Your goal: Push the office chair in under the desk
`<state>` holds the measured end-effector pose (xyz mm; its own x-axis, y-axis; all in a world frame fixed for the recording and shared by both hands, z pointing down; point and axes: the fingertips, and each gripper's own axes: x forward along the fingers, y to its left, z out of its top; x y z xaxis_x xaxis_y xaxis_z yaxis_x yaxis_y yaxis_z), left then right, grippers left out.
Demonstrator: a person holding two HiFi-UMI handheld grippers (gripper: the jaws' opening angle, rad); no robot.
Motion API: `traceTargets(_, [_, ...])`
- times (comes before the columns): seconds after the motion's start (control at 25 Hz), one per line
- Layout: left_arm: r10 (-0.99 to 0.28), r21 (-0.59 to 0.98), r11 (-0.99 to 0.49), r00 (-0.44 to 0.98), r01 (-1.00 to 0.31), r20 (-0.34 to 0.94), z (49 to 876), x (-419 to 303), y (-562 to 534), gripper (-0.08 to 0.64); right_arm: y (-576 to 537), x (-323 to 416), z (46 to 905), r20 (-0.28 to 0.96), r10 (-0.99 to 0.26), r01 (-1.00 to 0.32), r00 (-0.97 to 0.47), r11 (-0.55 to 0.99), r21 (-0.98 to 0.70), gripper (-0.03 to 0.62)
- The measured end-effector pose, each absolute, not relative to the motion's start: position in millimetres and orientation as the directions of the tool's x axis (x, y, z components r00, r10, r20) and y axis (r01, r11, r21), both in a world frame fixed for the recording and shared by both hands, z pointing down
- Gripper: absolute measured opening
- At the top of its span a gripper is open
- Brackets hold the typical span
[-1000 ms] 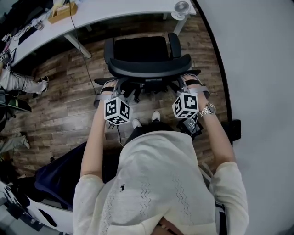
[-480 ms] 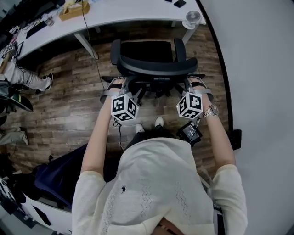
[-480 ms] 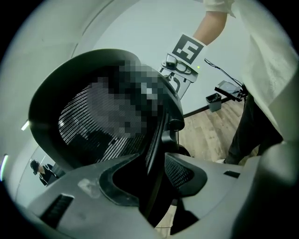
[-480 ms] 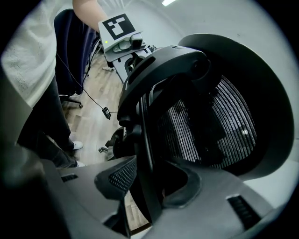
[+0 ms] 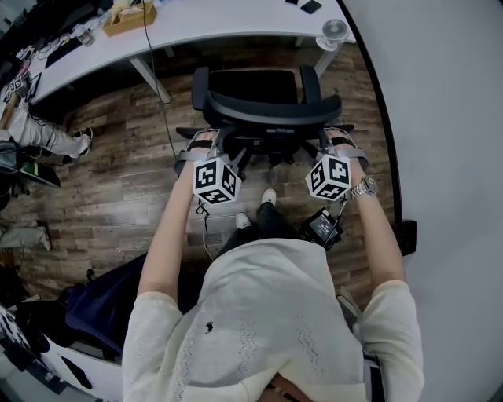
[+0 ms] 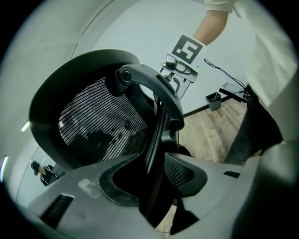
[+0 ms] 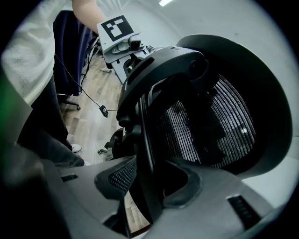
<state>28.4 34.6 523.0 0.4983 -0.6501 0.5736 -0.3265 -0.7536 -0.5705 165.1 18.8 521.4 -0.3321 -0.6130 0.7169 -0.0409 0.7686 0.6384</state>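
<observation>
The black mesh office chair (image 5: 267,106) stands with its seat at the edge of the white desk (image 5: 228,20), backrest toward me. My left gripper (image 5: 201,146) is shut on the left edge of the backrest, and my right gripper (image 5: 339,143) is shut on its right edge. In the left gripper view the backrest's thin rim (image 6: 159,140) runs between the jaws of the left gripper (image 6: 156,189), with the mesh to the left. From the right gripper (image 7: 149,186) the rim (image 7: 142,135) likewise passes between the jaws, mesh to the right.
A small fan (image 5: 334,30) and a wooden box (image 5: 130,16) sit on the desk. A cable (image 5: 163,102) hangs beside the desk leg. The grey wall (image 5: 440,118) runs close along the right. A black device (image 5: 322,226) hangs by my right hip. Another person's legs (image 5: 43,140) are at left.
The chair has rolled forward toward the desk, and both grippers have gone forward with it, still clamped on the backrest edges.
</observation>
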Motion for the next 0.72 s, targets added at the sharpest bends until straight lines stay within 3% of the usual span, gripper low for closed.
traceTargets(0.72, [-0.645,-0.547,-0.762,0.482,-0.346,0.593,524.4,-6.8,-5.3,0.169,-22.6,129.4,523.1,0.726,-0.598,-0.037,-0.34,0.78,0.625,0.158])
